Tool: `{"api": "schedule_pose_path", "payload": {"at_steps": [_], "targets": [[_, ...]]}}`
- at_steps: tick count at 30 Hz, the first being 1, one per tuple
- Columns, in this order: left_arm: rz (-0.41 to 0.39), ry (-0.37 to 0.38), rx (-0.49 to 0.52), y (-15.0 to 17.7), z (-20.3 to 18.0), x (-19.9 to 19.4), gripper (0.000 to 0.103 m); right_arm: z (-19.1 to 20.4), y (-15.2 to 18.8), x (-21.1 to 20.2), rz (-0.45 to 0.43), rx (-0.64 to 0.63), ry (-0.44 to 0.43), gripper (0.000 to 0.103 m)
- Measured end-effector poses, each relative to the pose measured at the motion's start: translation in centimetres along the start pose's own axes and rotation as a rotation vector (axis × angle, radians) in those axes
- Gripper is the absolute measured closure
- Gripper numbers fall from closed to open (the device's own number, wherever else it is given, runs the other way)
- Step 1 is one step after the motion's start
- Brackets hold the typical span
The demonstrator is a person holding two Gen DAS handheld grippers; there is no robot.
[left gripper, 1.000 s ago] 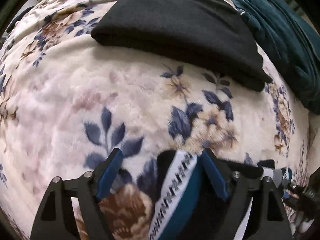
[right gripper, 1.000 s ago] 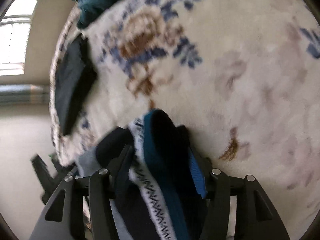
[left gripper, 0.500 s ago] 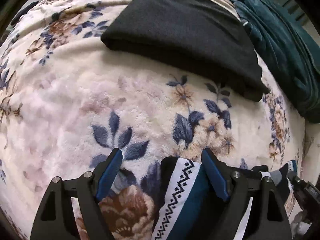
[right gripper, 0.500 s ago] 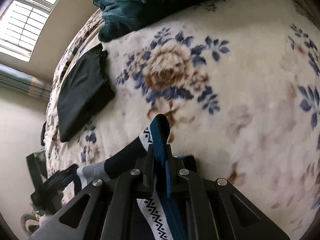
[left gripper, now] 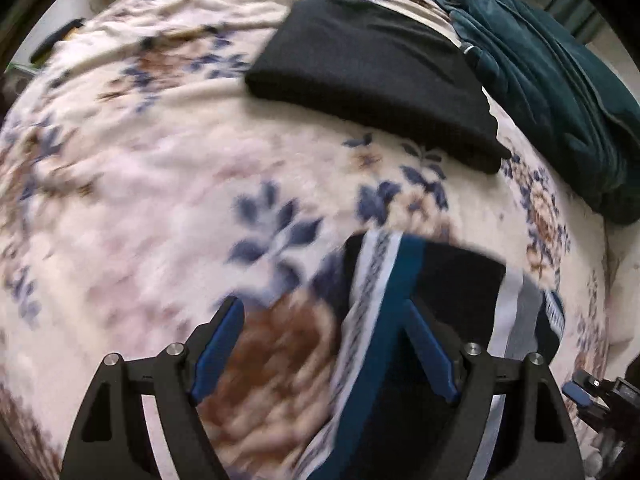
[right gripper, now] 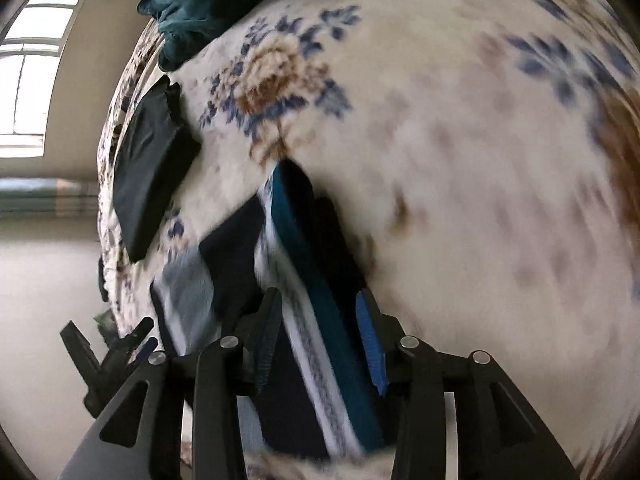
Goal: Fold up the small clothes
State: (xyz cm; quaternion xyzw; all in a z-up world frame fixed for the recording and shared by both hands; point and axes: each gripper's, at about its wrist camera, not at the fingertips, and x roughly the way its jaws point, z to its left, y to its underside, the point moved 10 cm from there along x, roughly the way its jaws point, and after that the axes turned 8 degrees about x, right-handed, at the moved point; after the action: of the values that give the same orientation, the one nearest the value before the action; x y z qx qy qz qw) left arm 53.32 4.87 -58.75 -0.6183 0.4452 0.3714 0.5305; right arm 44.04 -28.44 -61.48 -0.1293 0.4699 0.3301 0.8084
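Bed covered by a cream floral blanket [left gripper: 168, 184] with blue leaves and brown roses. Folded black garment [left gripper: 372, 88] lies flat on it toward the far side, crumpled dark teal garment [left gripper: 560, 92] just beside that at the edge. Patterned sock [left gripper: 404, 280], navy with white and teal bands, lies on the blanket nearer the cameras.

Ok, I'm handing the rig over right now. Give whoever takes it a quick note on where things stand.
Left gripper: jaws wide and opening, holding nothing; sock lies partly between them.
Right gripper: jaws opening, sock's striped band between them, pads not pressing.
Sock: on the floral blanket.
Done: folded black garment beyond the sock; teal garment heaped past it.
Left: check the sock's fold; blur hides it.
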Motion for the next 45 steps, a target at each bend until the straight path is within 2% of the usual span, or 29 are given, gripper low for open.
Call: {"api": "schedule_pose_path", "payload": {"at_steps": [1,3,7,10,12,14,17,19,21,24,25,26,27,29,32,35,38,39,40,42,45], "targets": [[0.003,-0.018,-0.003,1.1,0.6,-0.7,0.009,-0.6,1.0,-0.4,0.003,0.015,0.001,0.062],[0.025,-0.057,-0.025,4.1,1.9,-2.0,0.004,-2.0,3.6,-0.9,0.021,0.06,0.01,0.062],[0.098,-0.122,-0.1,11.6,4.7,-3.1,0.004,-4.2,7.2,-0.2,0.062,0.14,0.019,0.062],[0.195,-0.16,-0.167,17.2,6.3,-1.5,0.004,-5.8,8.3,1.2,0.073,0.159,0.11,0.062],[0.239,-0.173,-0.216,20.1,7.1,-0.3,0.004,-6.3,8.9,1.1,0.068,0.212,0.114,0.062],[0.243,-0.176,-0.218,21.3,7.2,0.6,0.004,-7.0,9.8,0.2,0.053,0.297,0.09,0.062],[0.233,-0.196,-0.207,21.4,7.4,1.7,0.0,-7.2,11.4,0.0,0.084,0.374,0.031,0.062],[0.243,-0.2,-0.232,21.4,7.7,2.2,0.0,-6.7,12.3,1.1,0.129,0.419,-0.063,0.062],[0.248,-0.203,-0.251,21.3,8.1,2.7,0.0,-6.4,12.4,2.5,0.154,0.458,-0.117,0.059],[0.28,-0.211,-0.262,20.7,8.5,2.9,0.0,-5.6,11.9,4.3,0.141,0.498,-0.177,0.06],[0.299,-0.211,-0.264,20.4,8.2,2.9,0.0,-5.6,11.7,4.2,0.111,0.483,-0.164,0.083],[0.305,-0.208,-0.284,20.0,8.2,2.1,0.0,-5.6,11.5,3.8,0.074,0.462,-0.139,0.087],[0.294,-0.2,-0.302,18.8,8.1,1.6,0.0,-5.5,11.6,3.2,0.05,0.432,-0.125,0.087],[0.205,-0.117,-0.368,16.6,7.2,-0.9,0.0,-4.9,12.1,1.9,0.019,0.377,-0.098,0.088],[0.141,0.001,-0.431,14.4,5.2,-2.7,0.0,-4.7,12.6,0.1,-0.003,0.309,-0.061,0.089],[0.162,0.165,-0.493,13.2,2.1,-1.2,0.0,-5.0,12.6,0.4,-0.002,0.282,-0.054,0.089],[0.183,0.264,-0.563,12.9,0.4,0.7,0.002,-5.0,12.1,0.6,0.001,0.285,-0.056,0.089],[0.18,0.275,-0.575,12.5,0.2,1.1,0.009,-5.0,12.2,0.5,-0.001,0.285,-0.059,0.089],[0.168,0.275,-0.584,12.4,-0.2,1.6,0.029,-4.9,12.2,0.4,-0.001,0.282,-0.061,0.089],[0.143,0.292,-0.616,12.1,-0.6,1.8,0.055,-4.3,11.8,0.8,-0.002,0.273,-0.058,0.089],[0.073,0.286,-0.648,12.2,-0.6,0.4,0.078,-4.3,11.9,0.9,0.0,0.276,-0.065,0.091]]}}
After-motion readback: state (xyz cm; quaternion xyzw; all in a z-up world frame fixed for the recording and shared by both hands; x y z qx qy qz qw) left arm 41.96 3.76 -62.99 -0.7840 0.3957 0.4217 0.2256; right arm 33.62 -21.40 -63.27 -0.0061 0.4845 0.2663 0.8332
